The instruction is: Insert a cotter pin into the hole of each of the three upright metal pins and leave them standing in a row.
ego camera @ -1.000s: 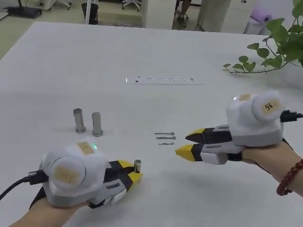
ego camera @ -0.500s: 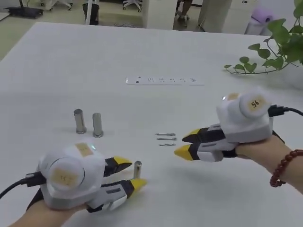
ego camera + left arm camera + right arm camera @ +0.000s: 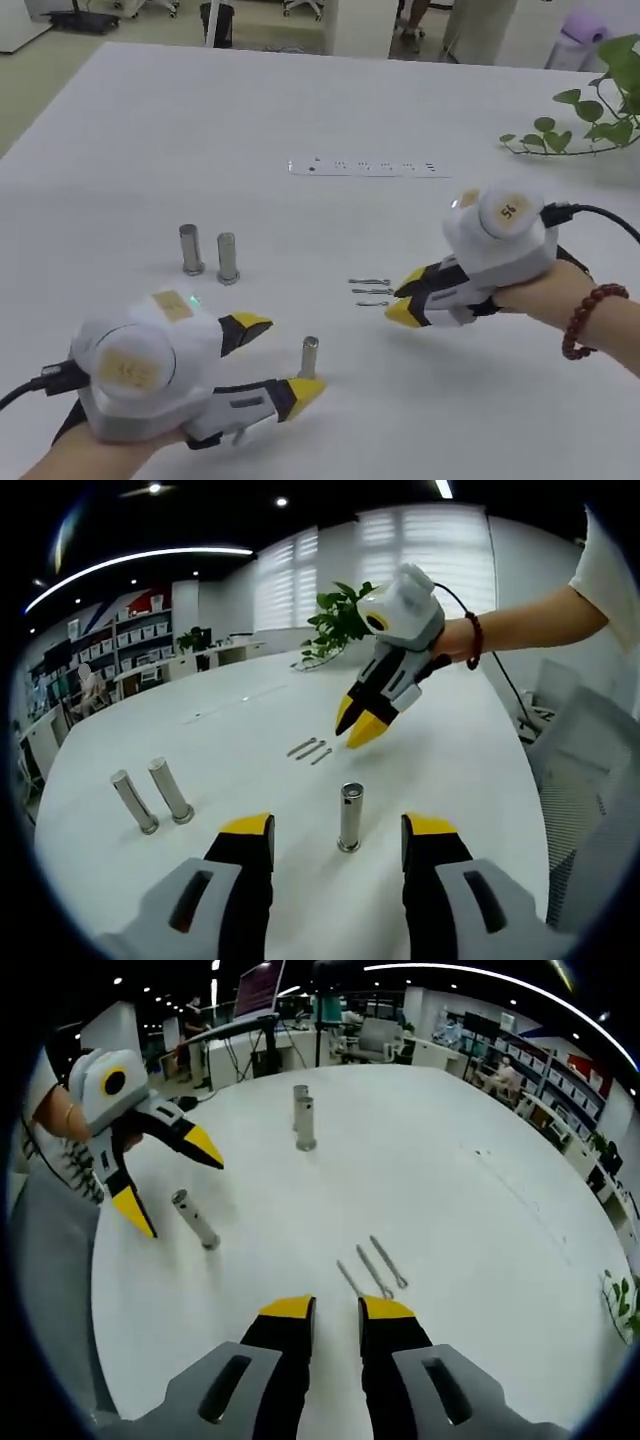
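Note:
Two upright metal pins (image 3: 191, 249) (image 3: 227, 258) stand side by side at the left of the white table (image 3: 150, 130). A third pin (image 3: 310, 357) stands alone between the wide-spread jaws of my left gripper (image 3: 283, 353), touching neither jaw; the left gripper view shows it (image 3: 349, 817) just ahead of that gripper (image 3: 338, 840). Three cotter pins (image 3: 371, 290) lie flat in the middle. My right gripper (image 3: 398, 303) hovers right beside them, narrowly open and holding nothing; its own view has the cotter pins (image 3: 372, 1265) just beyond its tips (image 3: 337, 1310).
A white power strip (image 3: 365, 167) lies farther back on the table. A leafy plant (image 3: 590, 110) trails over the far right corner. Office chairs and a floor lie beyond the table's far edge.
My left gripper's jaws have spread apart, leaving the third pin standing free between them. My right gripper has slid left, close to the cotter pins. The head camera shifted a little.

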